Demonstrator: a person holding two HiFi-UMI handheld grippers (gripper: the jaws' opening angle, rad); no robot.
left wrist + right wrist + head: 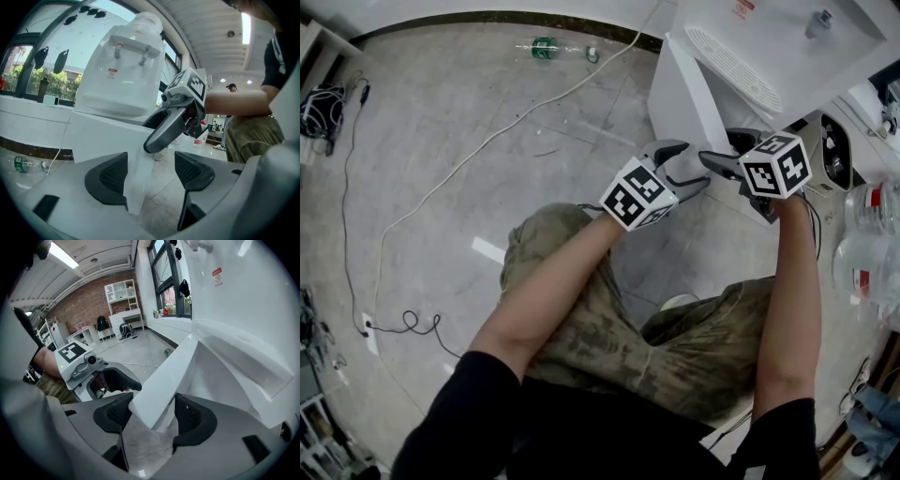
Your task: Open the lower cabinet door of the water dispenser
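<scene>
Black sleeves (455,417) and olive camouflage shorts (609,323) fill the 6 o'clock end of the head view, where a person holds two handheld grippers at the foot of a water dispenser (769,42) at 1 o'clock.

The lower cabinet door (686,98), a flat, smooth white panel with squared edges, stands swung out from the dispenser's base, its free edge pointing toward the centre of the frame. The left gripper (149,173) has its jaws spread. The door's edge stands between them, close by the 9 o'clock pad (110,177), with bare floor showing on the 3 o'clock side. The right gripper (149,414) is also spread wide, and a corner of the door pokes between its pads without being pinched.

The dispenser's top is cut off at the head view's upper right edge. The cabinet's inside shows only as a plain white hollow (234,366) in the right gripper view. Whether the door actually rests against the left gripper's pad cannot be told.

The pads are dark and cross-hatched, set in moulded grey bodies under black-and-white marker cubes (636,194). A slotted oval drip grille (733,67) sits on the dispenser's shelf. On the polished grey floor (441,112), a white cable (487,141) snakes from 12 toward 9 o'clock, and a green bottle (546,47) lies at 11 o'clock. Clear jugs (872,234) are clipped at 3 o'clock.
</scene>
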